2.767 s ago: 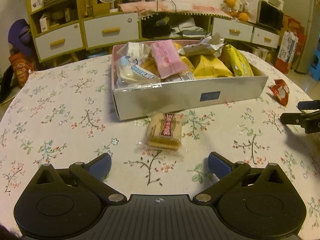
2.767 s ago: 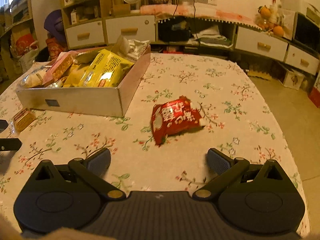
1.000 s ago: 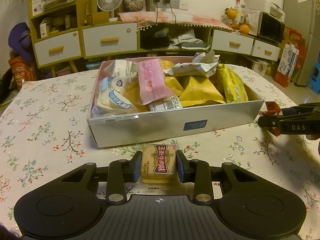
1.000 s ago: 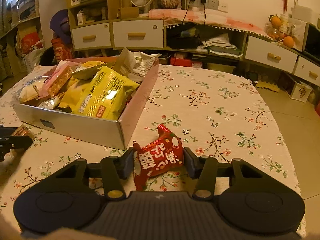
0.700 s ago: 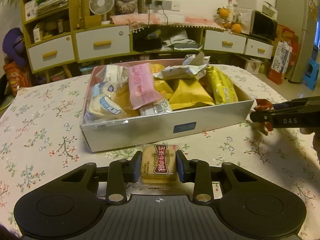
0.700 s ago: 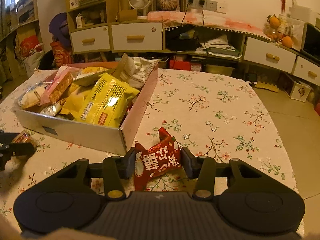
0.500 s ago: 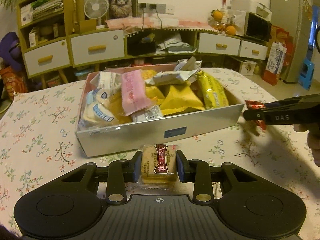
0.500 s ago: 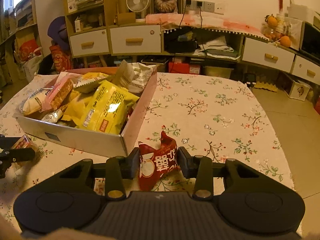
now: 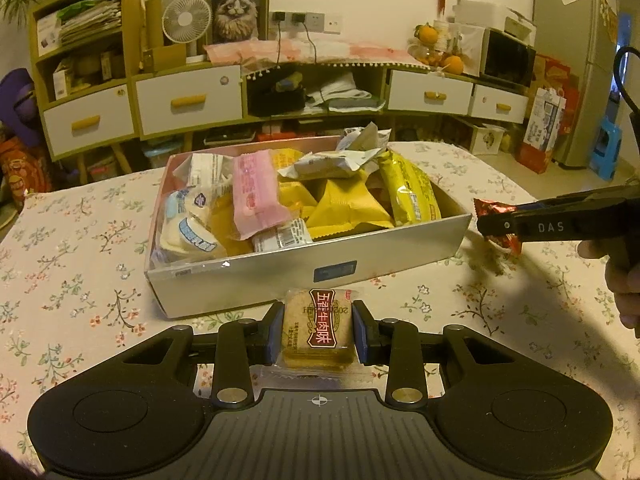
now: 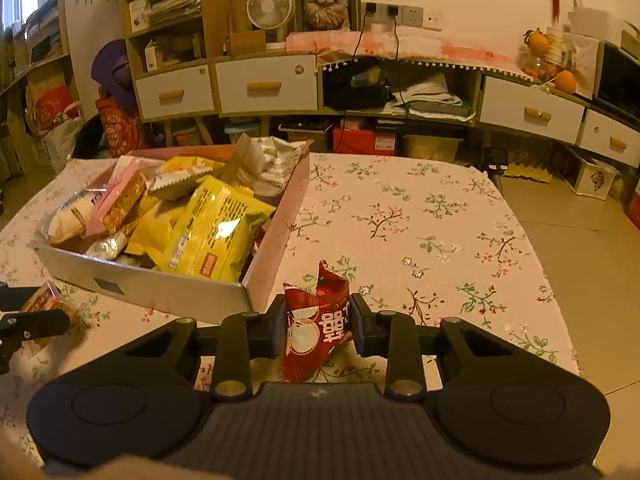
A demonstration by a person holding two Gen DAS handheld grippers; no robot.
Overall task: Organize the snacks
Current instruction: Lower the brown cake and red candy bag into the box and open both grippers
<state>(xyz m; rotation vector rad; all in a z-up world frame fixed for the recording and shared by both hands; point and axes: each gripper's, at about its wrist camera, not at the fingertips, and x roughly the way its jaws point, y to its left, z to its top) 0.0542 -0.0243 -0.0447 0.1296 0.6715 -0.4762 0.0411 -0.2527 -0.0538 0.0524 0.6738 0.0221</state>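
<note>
My left gripper [image 9: 318, 330] is shut on a tan biscuit packet with a dark red label [image 9: 318, 326], held above the table just in front of the silver box [image 9: 360, 258]. The box is full of yellow, pink and white snack packs. My right gripper [image 10: 318, 330] is shut on a red snack bag [image 10: 316, 322], held off the table by the box's right front corner [image 10: 246, 294]. In the left wrist view the right gripper [image 9: 496, 226] and its red bag [image 9: 490, 208] show to the right of the box.
The table has a floral cloth [image 10: 420, 220] with its right edge next to a tiled floor [image 10: 592, 264]. Low cabinets with drawers [image 9: 188, 98] and shelves stand behind the table. The left gripper [image 10: 28, 322] shows at the left edge of the right wrist view.
Both grippers closed on their snacks, the biscuit packet and the red bag, and lifted them off the table. Over the last second both have risen, and the right one has neared the box.
</note>
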